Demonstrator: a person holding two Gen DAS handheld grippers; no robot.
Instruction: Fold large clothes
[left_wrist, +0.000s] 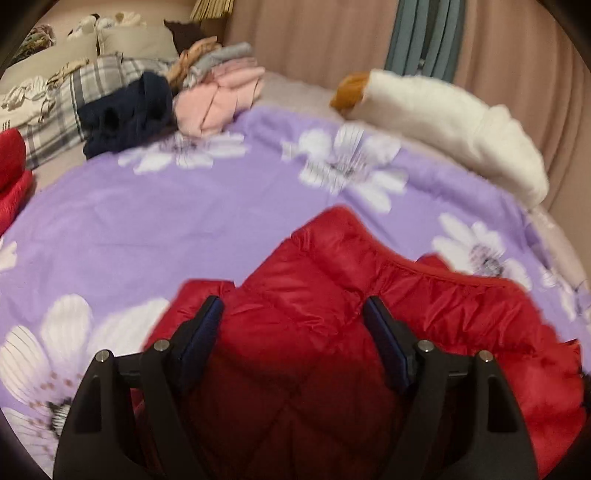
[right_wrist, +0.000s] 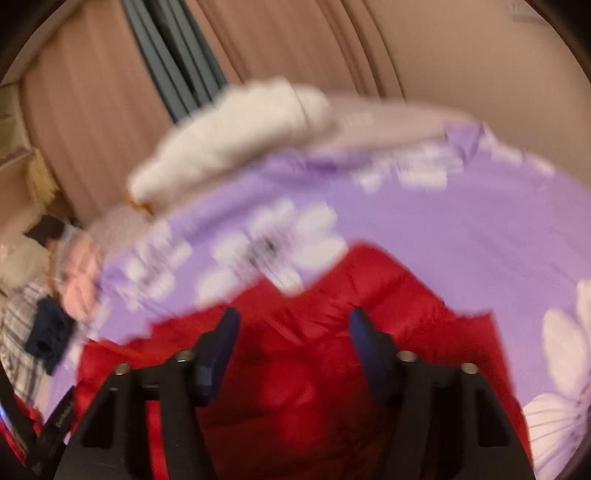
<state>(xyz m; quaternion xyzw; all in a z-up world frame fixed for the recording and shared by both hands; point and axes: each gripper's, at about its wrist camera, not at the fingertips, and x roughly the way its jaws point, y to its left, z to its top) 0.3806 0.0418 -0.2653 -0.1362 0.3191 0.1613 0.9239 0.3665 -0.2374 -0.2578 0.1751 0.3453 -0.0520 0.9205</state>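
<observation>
At the bottom of both views, the left claw (left_wrist: 293, 314) and right claw (right_wrist: 291, 325) hang with jaws parted, angled down over a glossy red quilted puffer jacket (left_wrist: 332, 295), gripping nothing. The jacket lies rumpled on the purple flower-print bed cover (left_wrist: 166, 214). At the upper left lie folded pink clothes (left_wrist: 218, 99). No writing is readable.

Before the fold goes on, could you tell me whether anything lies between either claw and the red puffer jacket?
Nothing visible does. The left claw and right claw both stand open directly over the red puffer jacket on the purple floral blanket.
</observation>
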